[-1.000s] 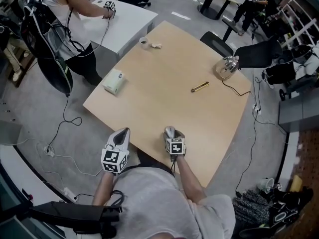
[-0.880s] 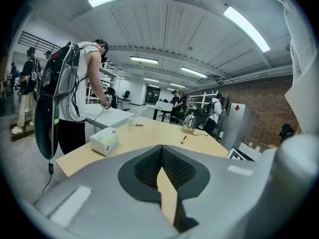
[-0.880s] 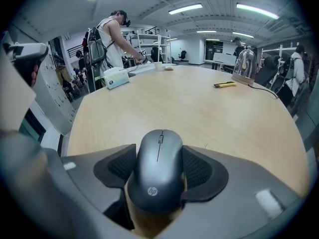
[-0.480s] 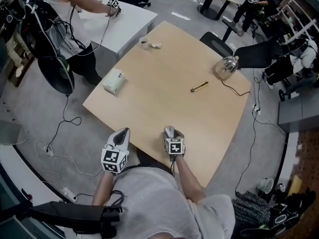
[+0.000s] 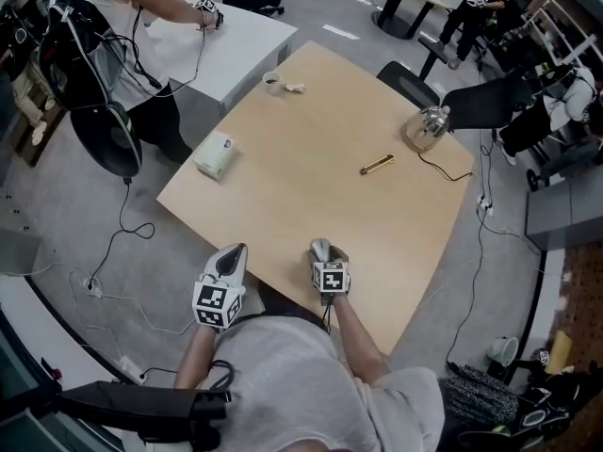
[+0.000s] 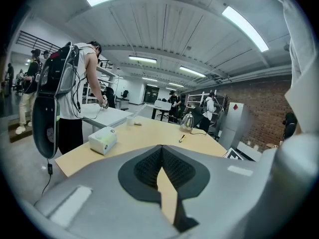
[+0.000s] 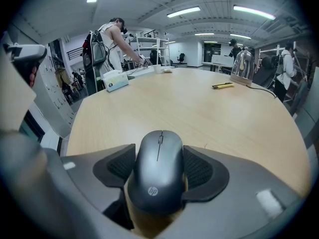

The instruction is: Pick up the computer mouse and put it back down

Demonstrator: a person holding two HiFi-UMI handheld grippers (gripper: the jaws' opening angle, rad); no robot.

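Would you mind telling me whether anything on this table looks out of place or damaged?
Nothing stands out. The computer mouse sits straight in the right hand-held gripper, and nothing is spilled or broken. The tissue box merely lies near the edge of the table.

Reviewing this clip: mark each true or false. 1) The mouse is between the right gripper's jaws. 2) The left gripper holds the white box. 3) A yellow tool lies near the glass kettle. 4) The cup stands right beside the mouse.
1) True: the right gripper has its pads against the sides of the computer mouse.
2) False: the left gripper is shut and empty; the white box lies on the table.
3) True: the yellow tool lies near the glass kettle.
4) False: the cup stands at the table's far corner.
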